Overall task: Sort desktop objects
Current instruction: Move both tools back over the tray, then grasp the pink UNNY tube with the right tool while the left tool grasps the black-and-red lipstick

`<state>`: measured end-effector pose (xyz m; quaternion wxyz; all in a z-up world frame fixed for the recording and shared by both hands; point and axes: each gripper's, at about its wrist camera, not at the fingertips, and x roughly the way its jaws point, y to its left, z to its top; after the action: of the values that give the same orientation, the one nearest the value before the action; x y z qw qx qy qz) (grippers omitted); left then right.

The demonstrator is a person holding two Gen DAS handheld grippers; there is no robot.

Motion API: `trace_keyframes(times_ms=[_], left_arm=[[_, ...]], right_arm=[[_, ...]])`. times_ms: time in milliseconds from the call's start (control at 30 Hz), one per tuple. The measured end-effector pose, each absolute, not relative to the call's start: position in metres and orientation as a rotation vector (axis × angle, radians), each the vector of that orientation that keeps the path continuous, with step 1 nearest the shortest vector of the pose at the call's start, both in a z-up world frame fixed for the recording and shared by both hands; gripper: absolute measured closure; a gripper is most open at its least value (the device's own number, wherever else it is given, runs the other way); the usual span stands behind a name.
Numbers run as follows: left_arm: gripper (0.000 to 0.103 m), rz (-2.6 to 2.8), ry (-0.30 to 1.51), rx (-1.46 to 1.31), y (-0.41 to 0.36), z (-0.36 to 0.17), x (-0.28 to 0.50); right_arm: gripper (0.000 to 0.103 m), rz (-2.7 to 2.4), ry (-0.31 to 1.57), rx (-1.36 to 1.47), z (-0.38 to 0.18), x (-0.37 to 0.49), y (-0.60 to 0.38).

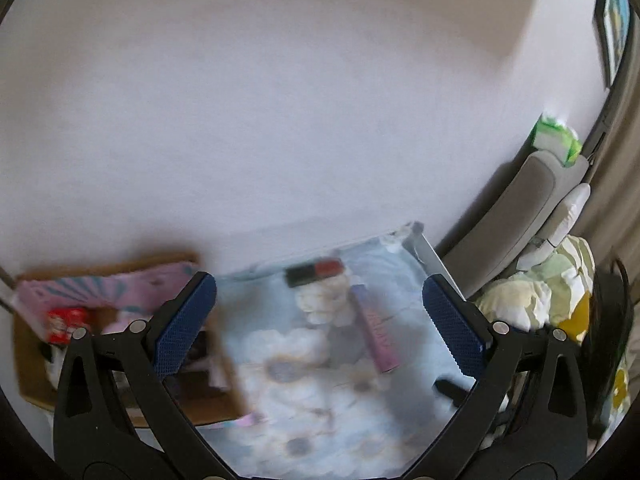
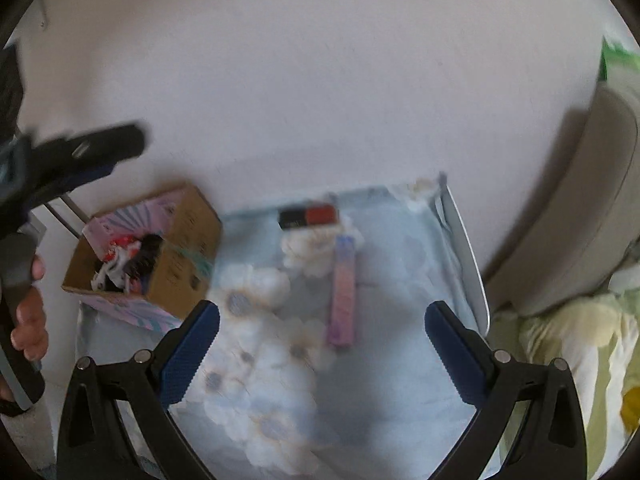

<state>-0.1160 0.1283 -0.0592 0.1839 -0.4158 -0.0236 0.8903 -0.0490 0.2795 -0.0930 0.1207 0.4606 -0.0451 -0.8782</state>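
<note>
A small table with a blue flowered cloth (image 1: 280,360) (image 2: 380,380) carries a long pink-purple box (image 1: 376,330) (image 2: 343,290) and a black-and-red block (image 1: 315,271) (image 2: 308,216) near its far edge. An open cardboard box (image 1: 132,364) (image 2: 160,256) with pink flaps stands at the cloth's left end, holding a red item (image 1: 66,322) and other small things. My left gripper (image 1: 320,322) hangs open above the table with nothing between its fingers. My right gripper (image 2: 322,350) is open too, over the cloth just in front of the pink-purple box. Both views are blurred.
A white wall rises right behind the table. A grey padded headboard (image 1: 516,216) (image 2: 592,208) and a bed with green-and-white bedding (image 1: 532,300) (image 2: 568,356) lie to the right. A hand (image 2: 28,320) holding the other gripper's handle shows at the far left of the right wrist view.
</note>
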Motion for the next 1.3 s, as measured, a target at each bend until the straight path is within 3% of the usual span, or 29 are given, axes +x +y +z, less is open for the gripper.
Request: trace_keyframes(times_ms=[200,533,800,1000,1133,1300], left_arm=[[0.0,2.519,-0.03,-1.318,0.179,-0.121,-0.154],[0.002,2.551,-0.056,-1.522,0.199,-0.205,-0.216],[0.015,2.557,-0.041,-1.588,0.203,-0.226,-0.235],[0.018,2.554,-0.057,-1.614,0.199,-0.234,-0.235],[0.019,2.549,-0.075,-1.621,0.195,-0.231,-0.232],[0.019,2.537,-0.14,-1.646,0.185,-0.228,-0.225]], right_arm=[[0.001,-2.537,-0.097,1.391,-0.142,-0.053,0.283],[0.02,-2.488,-0.023,1.458,-0.207,-0.089,0.276],[0.041,-2.458,0.07,1.432,-0.215,-0.099,0.261],[0.054,-2.472,0.154,1.423,-0.215,-0.107,0.254],[0.074,-2.47,0.227,1.404,-0.215,-0.11,0.246],[0.077,-2.471,0.231,1.402,-0.214,-0.11,0.244]])
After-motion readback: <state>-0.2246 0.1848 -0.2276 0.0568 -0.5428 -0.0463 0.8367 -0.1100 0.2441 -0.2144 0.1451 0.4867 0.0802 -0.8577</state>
